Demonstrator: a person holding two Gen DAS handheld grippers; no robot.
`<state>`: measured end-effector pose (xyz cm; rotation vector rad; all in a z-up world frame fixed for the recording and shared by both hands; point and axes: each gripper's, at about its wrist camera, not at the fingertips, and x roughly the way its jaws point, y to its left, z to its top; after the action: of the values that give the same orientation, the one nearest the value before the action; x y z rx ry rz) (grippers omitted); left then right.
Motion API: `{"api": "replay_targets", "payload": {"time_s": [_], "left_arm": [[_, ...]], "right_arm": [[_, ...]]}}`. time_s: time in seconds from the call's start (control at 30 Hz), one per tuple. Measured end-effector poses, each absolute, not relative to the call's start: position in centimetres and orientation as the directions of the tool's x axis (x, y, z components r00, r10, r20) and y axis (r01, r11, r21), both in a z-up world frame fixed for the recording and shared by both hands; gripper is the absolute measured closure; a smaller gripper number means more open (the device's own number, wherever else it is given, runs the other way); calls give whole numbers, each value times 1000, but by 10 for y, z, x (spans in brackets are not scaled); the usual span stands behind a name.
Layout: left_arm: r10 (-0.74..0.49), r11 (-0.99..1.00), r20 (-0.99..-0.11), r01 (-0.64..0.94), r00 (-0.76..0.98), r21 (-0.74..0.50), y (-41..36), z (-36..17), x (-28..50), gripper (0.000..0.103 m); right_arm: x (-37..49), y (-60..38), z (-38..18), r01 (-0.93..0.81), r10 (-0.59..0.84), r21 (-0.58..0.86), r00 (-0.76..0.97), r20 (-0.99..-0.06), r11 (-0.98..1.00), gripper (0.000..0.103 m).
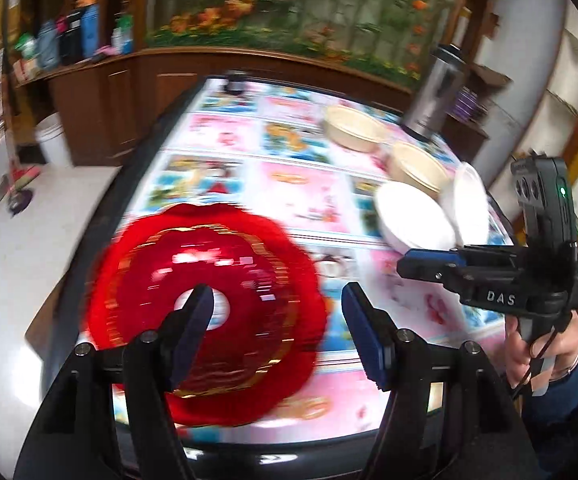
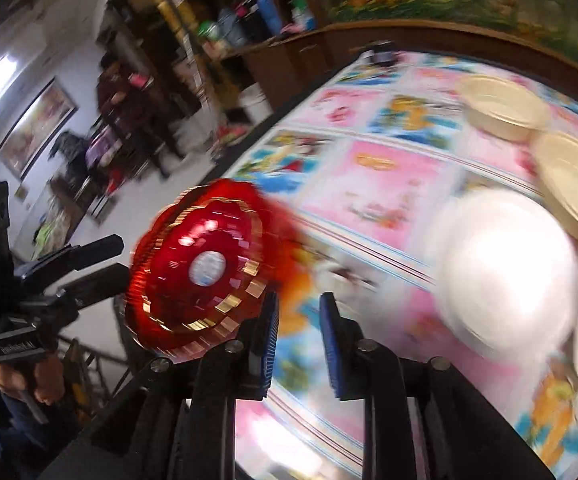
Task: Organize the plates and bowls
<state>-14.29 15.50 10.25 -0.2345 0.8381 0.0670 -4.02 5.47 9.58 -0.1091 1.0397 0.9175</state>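
We see both frames motion-blurred; table covered in a pink and blue cartoon-print cloth. Red scalloped plate with gold trim lies flat at the near left of the table, a white round patch at its centre. Left gripper hangs above it, jaws spread wide, nothing between the pads, left finger over the plate's centre, right finger past its right edge. Right gripper jaws only a little apart, nothing pinched, just cloth showing in the gap; the red plate sits just left of its left finger. From the left wrist view the right gripper comes in from the right, tips near a white bowl at the right side; a second white piece tilts against it, too blurred for us to say whether bowl or plate. Two beige bowls lie further back on the right, close together, steel flask at the far right corner, small dark object at the far edge
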Motion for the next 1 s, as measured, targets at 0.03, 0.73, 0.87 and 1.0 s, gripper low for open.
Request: {"api": "replay_targets", "payload": {"time_s": [0.03, 0.73, 0.87, 1.0], "left_arm": [[-45, 976, -746, -132, 664, -176, 146, 102, -137, 37], [-126, 992, -840, 88, 527, -94, 5, 33, -74, 37], [-126, 992, -825, 68, 551, -107, 12, 42, -73, 37], [-124, 992, -819, 46, 560, -119, 20, 45, -74, 37]], "right_arm": [[-42, 41, 95, -685, 602, 328, 201, -773, 650, 79], [8, -82, 51, -428, 548, 399, 316, -774, 811, 74], [28, -83, 58, -388, 550, 416, 353, -757, 822, 68], [47, -74, 59, -346, 535, 421, 373, -758, 839, 49]]}}
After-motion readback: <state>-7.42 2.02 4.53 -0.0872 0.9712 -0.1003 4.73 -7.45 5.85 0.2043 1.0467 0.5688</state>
